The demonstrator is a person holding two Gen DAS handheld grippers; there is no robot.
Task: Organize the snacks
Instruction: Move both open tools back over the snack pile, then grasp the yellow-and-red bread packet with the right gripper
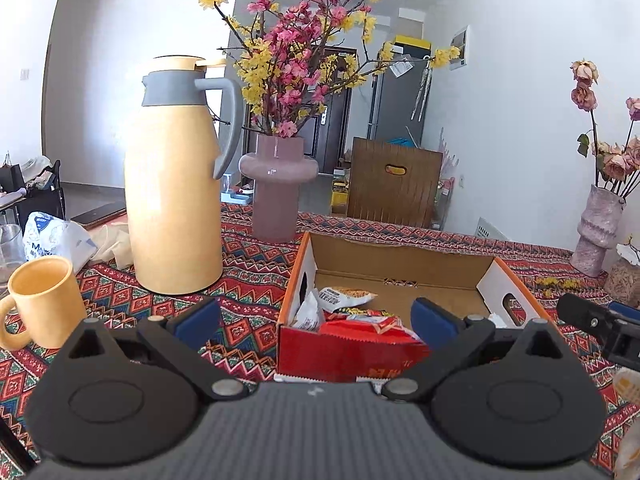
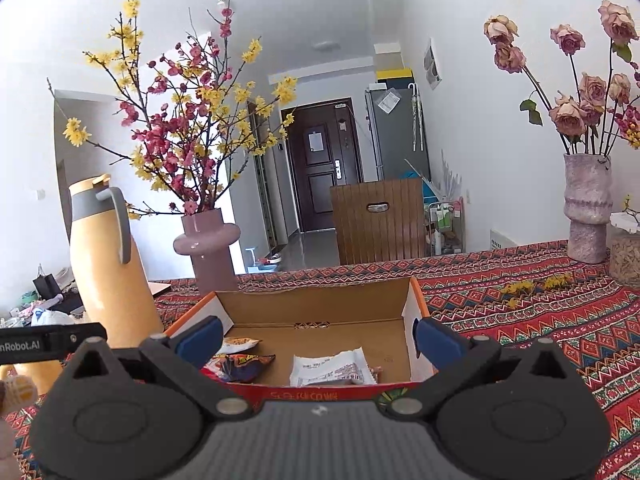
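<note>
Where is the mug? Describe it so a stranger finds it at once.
Find the tall yellow jug on the patterned cloth. The mug stands left of it, nearer the camera. It is the only small open cup matching the jug's yellow, with a loop handle.

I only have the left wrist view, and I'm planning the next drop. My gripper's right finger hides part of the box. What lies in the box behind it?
Observer: A flat white packet lies on the floor of the box, close to the front wall and right of the middle.
Operator: Is the right gripper carrying anything? I only see its edge.
Observer: No. The right gripper is open, with nothing between its fingers, and it is pointed into the box.
</note>
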